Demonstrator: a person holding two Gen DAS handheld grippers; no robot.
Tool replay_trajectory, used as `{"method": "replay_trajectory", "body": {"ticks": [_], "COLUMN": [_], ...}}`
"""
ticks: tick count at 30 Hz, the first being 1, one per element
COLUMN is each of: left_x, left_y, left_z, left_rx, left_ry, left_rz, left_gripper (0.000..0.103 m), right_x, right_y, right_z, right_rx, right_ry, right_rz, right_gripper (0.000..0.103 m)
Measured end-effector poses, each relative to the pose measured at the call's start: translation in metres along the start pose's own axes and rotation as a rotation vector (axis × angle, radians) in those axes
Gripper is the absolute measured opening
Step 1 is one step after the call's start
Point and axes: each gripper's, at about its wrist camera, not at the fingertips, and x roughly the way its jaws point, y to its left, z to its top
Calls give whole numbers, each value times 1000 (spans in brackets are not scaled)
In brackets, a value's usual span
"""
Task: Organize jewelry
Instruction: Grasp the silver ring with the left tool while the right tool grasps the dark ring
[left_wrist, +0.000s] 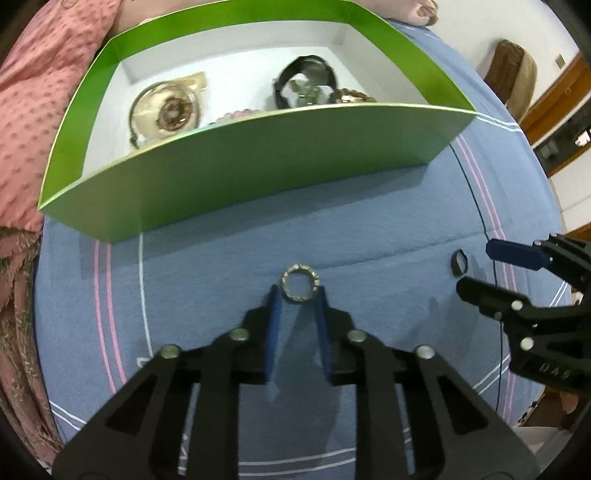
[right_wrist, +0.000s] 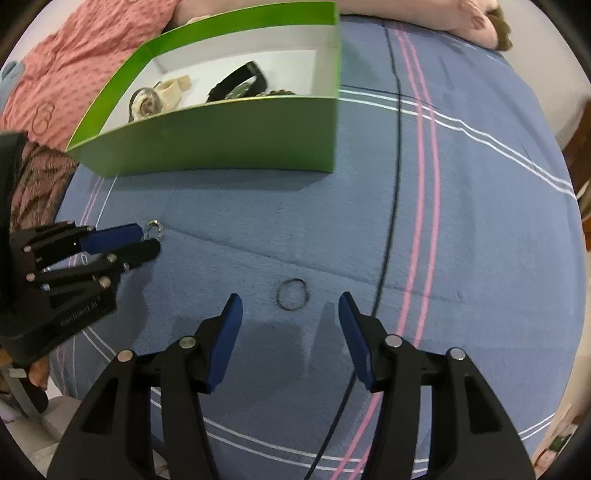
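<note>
A silver studded ring (left_wrist: 300, 283) lies on the blue striped cloth (left_wrist: 369, 221), pinched between the blue pads of my left gripper (left_wrist: 298, 291), which points steeply down at it. The right wrist view shows that same ring (right_wrist: 154, 229) at the tips of the left gripper (right_wrist: 149, 238). A thin dark ring (right_wrist: 291, 294) lies flat on the cloth just ahead of my right gripper (right_wrist: 290, 297), whose fingers stand wide apart on either side without touching it. In the left wrist view this dark ring (left_wrist: 459, 262) sits beside the right gripper (left_wrist: 474, 267).
A green box (left_wrist: 258, 166) with a white inside stands beyond the rings and holds a cream watch (left_wrist: 168, 110), a black watch (left_wrist: 306, 79) and other pieces. Pink dotted fabric (left_wrist: 33, 110) lies at the left. A person's arm (right_wrist: 424, 14) rests past the box.
</note>
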Motion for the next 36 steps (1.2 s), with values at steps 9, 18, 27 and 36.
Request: {"method": "replay_trajectory", "body": {"ticks": [9, 18, 27, 36], "left_x": [-6, -12, 1, -3], "left_y": [28, 21, 5, 13], "left_z": [-14, -13, -5, -11], "left_rx": [-65, -41, -6, -15], "left_ry": [4, -12, -12, -17], "left_rz": [-13, -33, 15, 54], "left_gripper": [14, 35, 20, 15], "right_x": [20, 24, 19, 19], "right_y": [15, 19, 8, 7], "right_z": [8, 7, 9, 9], "right_rx": [-60, -65, -54, -62], "right_ry": [32, 33, 34, 32], "right_rz": [-74, -57, -48, -44], "right_gripper": [26, 19, 19, 19]}}
